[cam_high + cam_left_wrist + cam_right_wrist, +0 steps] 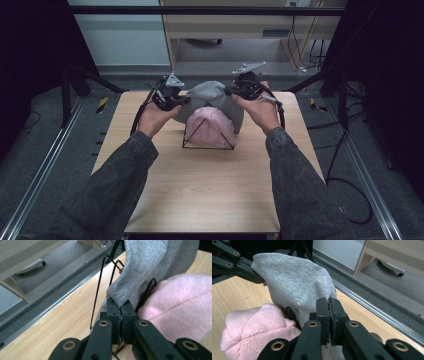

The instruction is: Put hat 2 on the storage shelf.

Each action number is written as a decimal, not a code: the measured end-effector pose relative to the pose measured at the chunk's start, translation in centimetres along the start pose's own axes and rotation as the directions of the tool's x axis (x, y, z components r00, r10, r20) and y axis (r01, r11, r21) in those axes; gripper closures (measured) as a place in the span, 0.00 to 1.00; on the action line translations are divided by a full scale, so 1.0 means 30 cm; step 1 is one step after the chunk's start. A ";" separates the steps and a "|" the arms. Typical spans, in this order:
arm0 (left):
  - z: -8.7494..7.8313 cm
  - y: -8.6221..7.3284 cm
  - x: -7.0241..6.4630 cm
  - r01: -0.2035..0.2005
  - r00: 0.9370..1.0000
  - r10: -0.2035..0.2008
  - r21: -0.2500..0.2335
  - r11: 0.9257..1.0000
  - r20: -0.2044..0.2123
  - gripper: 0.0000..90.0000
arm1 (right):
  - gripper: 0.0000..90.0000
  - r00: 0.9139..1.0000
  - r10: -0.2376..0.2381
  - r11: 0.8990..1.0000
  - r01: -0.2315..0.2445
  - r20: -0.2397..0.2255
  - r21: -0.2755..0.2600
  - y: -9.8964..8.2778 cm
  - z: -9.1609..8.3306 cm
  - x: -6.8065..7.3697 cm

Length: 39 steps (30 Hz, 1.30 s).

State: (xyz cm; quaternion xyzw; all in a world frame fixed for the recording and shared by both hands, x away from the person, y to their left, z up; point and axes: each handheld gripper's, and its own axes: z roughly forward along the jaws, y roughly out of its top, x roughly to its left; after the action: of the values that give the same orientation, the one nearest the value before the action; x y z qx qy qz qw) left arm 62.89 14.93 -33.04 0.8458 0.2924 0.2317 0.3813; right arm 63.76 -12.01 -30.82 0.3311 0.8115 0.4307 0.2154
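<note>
— Grey beanie point(212, 97): where is it?
— Stretched between the left gripper point(121, 312) and right gripper point(329, 307), jaws of each clamped on its rim, over the black wire rack point(207, 140) behind the pink beanie point(212, 129) on the surface point(200, 195).
— Which step?
— Fitting it onto the rack, I judge. Next calls for pulling the rim down evenly, then letting go.

Grey hat point(212, 97) soft knit, pink hat point(212, 129) fuzzy knit, table point(200, 185) matt wood

My recording lab, a rigged test bay.
Black frame point(200, 10), floor rails point(40, 170), loose cables point(345, 185) surround my wooden table point(200, 190).
</note>
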 end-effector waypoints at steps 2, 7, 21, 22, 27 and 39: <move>0.005 -0.008 -0.002 0.008 1.000 -0.008 0.000 1.000 0.003 0.97 | 0.97 1.000 -0.007 1.000 0.007 0.000 0.009 -0.007 0.008 0.002; 0.019 -0.028 -0.010 0.002 1.000 -0.002 0.021 1.000 0.012 0.97 | 0.97 1.000 -0.004 1.000 0.004 0.004 0.018 -0.021 0.020 0.009; 0.046 -0.092 -0.007 0.039 0.999 -0.039 0.052 0.998 -0.004 0.97 | 0.97 1.000 -0.010 0.999 0.010 -0.005 0.048 -0.051 0.050 0.040; 0.047 -0.097 -0.007 0.039 0.999 -0.039 0.061 0.997 0.000 0.97 | 0.97 1.000 -0.011 0.999 0.012 -0.008 0.049 -0.051 0.050 0.045; 0.050 -0.120 -0.011 0.046 0.999 -0.046 0.077 0.996 -0.004 0.97 | 0.97 1.000 -0.012 0.998 0.013 -0.017 0.056 -0.062 0.059 0.059; 0.050 -0.168 -0.023 0.067 0.998 -0.066 0.093 0.993 -0.013 0.97 | 0.95 1.000 -0.017 0.998 0.018 -0.024 0.068 -0.072 0.074 0.084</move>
State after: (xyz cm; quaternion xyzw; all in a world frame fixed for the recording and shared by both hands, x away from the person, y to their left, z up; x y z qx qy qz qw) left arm 61.70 16.42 -37.99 0.8514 0.3329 0.2093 0.3472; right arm 62.69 -9.84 -34.00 0.3260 0.8310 0.4047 0.1982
